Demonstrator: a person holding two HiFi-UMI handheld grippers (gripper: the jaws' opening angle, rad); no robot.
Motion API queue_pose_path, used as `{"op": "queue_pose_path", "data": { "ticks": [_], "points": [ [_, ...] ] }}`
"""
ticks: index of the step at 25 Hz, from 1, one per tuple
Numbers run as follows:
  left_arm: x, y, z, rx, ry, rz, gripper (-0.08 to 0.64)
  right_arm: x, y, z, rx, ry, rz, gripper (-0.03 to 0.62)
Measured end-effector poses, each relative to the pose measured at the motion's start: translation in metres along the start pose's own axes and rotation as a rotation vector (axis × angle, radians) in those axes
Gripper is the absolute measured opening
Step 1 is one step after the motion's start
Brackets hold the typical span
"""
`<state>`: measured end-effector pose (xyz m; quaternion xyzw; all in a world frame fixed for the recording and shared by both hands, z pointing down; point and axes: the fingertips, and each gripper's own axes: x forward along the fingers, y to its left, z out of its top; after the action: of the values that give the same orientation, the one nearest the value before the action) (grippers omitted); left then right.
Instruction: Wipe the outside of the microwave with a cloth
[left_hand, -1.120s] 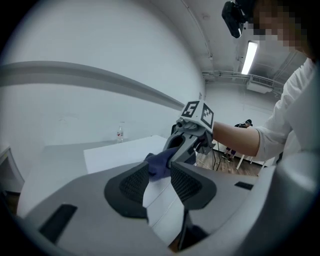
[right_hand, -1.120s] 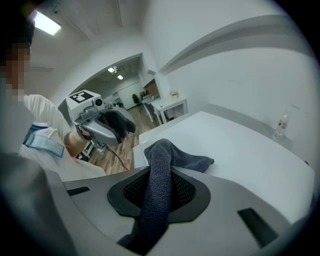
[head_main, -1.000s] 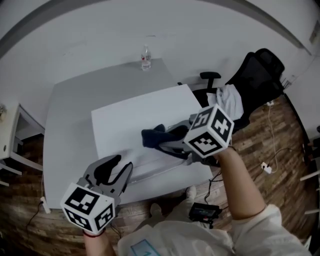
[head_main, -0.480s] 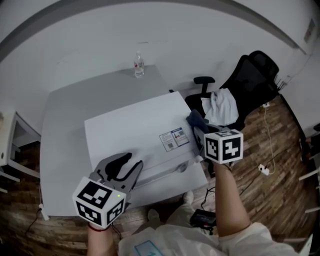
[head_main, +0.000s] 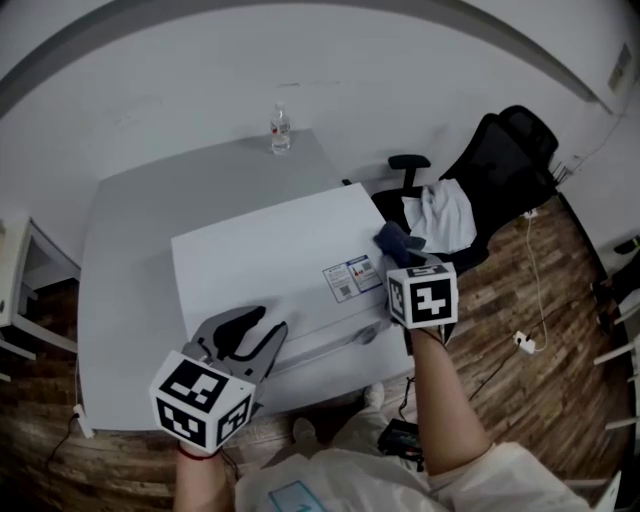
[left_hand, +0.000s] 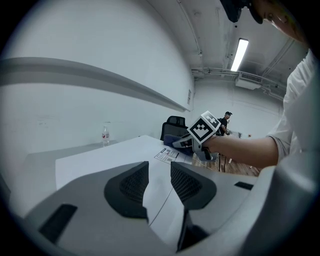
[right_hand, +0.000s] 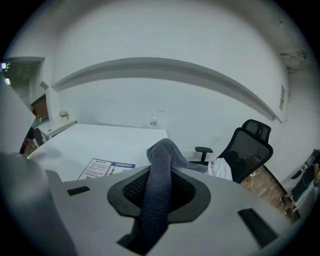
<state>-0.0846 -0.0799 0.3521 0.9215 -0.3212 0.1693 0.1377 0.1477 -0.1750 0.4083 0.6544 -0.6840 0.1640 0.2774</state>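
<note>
Cloth (right_hand: 161, 165), dark blue, is pinched btwn the pads of the right gripper (right_hand: 159, 187), jaws pressed tight on it. It runs as a folded band up thru the jaws, long axis in line w/ the gripper. The free end pokes out past the tips and flops over to the right. In head view the cloth sits at the right edge of the microwave (head_main: 270, 270) top, just beside the printed label (head_main: 352, 277), end pointing away from the person twd the chair (head_main: 500, 170). Whether it touches the casing, can't tell. Left gripper (head_main: 258, 330) hangs over the front part of the microwave top, well apart from the cloth, jaws spread w/ nothing btwn them, only white casing showing thru the gap. Microwave stands on a grey table (head_main: 130, 250), long side running left-right. A bottle (head_main: 280, 130) is at the table's far edge.
</note>
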Motion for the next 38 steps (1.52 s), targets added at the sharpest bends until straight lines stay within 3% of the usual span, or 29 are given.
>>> {"op": "queue_pose_path", "data": {
  "ticks": [19,38],
  "points": [
    [-0.031,0.015,-0.019,-0.055,-0.01,0.052,0.138,-0.012,0.11,0.007,-0.059,-0.009,0.17,0.087],
    [-0.084,0.035,-0.044,-0.113,-0.018,0.167,0.138,-0.038,0.254,0.01,-0.167,-0.003,0.438,0.087]
  ]
}}
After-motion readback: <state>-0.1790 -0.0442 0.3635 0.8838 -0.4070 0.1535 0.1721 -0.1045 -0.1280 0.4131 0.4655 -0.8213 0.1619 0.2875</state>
